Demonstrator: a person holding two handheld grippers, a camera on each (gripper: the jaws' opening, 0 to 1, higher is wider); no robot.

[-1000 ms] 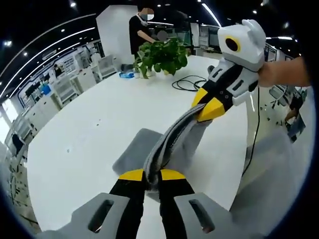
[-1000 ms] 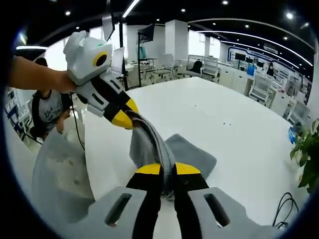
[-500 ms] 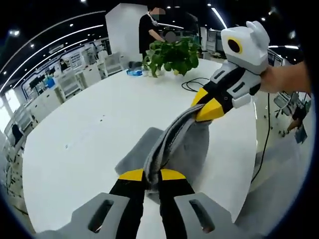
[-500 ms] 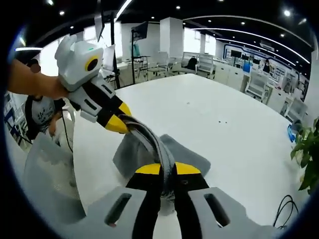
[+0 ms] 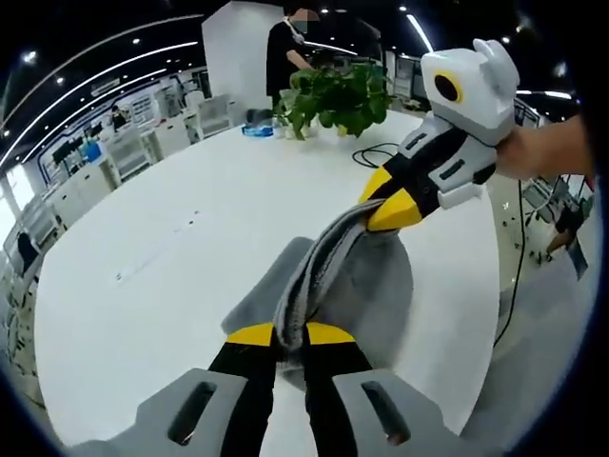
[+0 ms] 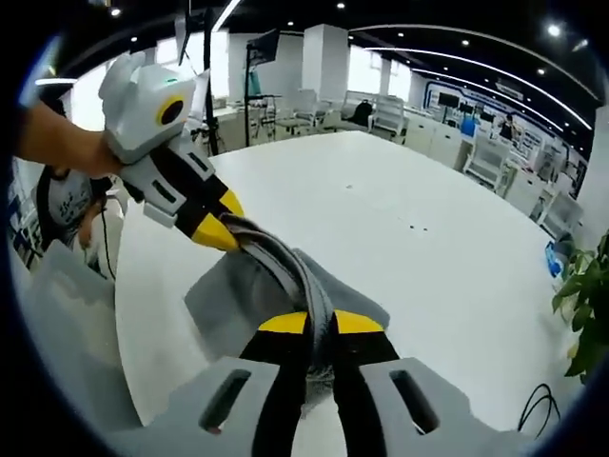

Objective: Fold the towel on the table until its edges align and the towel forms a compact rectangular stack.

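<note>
The grey towel (image 5: pixel 324 276) hangs stretched between your two grippers above the white table (image 5: pixel 171 248), its lower part draping onto the tabletop, with the left gripper (image 5: pixel 290 335) and right gripper (image 6: pixel 321 324) each clamped tight on its bunched upper edge.

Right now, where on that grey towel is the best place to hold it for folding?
At its two ends, as now: the left tool and right tool each pinch one end of the towel's raised edge, stretched between them. The rest drapes onto the white table, so it can likely be laid flat.
</note>
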